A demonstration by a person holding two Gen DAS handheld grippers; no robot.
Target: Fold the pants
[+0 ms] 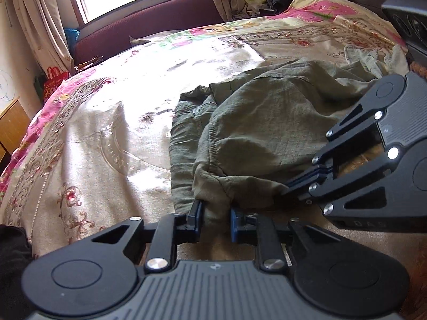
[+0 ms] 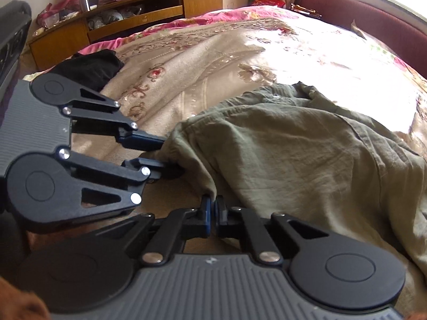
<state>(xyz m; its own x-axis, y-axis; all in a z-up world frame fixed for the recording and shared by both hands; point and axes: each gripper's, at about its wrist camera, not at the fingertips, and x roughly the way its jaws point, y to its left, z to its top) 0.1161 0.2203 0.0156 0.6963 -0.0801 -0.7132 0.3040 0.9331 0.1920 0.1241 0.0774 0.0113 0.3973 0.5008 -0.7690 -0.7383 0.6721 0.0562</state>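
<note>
Olive-green pants (image 1: 267, 122) lie crumpled on the bed's floral cover, their waist end toward me. My left gripper (image 1: 215, 220) is at the near edge, its blue pads pressed on a thick bunch of the waistband. In the right wrist view the same gripper (image 2: 165, 154) comes in from the left, its two fingers straddling the pants' (image 2: 293, 146) corner. My right gripper (image 2: 213, 209) is shut tight on a thin fold of the waist edge. It also shows in the left wrist view, where the right gripper (image 1: 287, 188) pinches cloth just right of the left one.
The beige and pink bed cover (image 1: 106, 133) spreads wide to the left and beyond the pants. A black garment (image 2: 88, 66) lies near the bed's edge. A wooden cabinet (image 2: 133, 13) stands past the bed, a maroon padded bench (image 1: 146, 26) under the window. Rumpled bedding (image 1: 320, 8) is piled far right.
</note>
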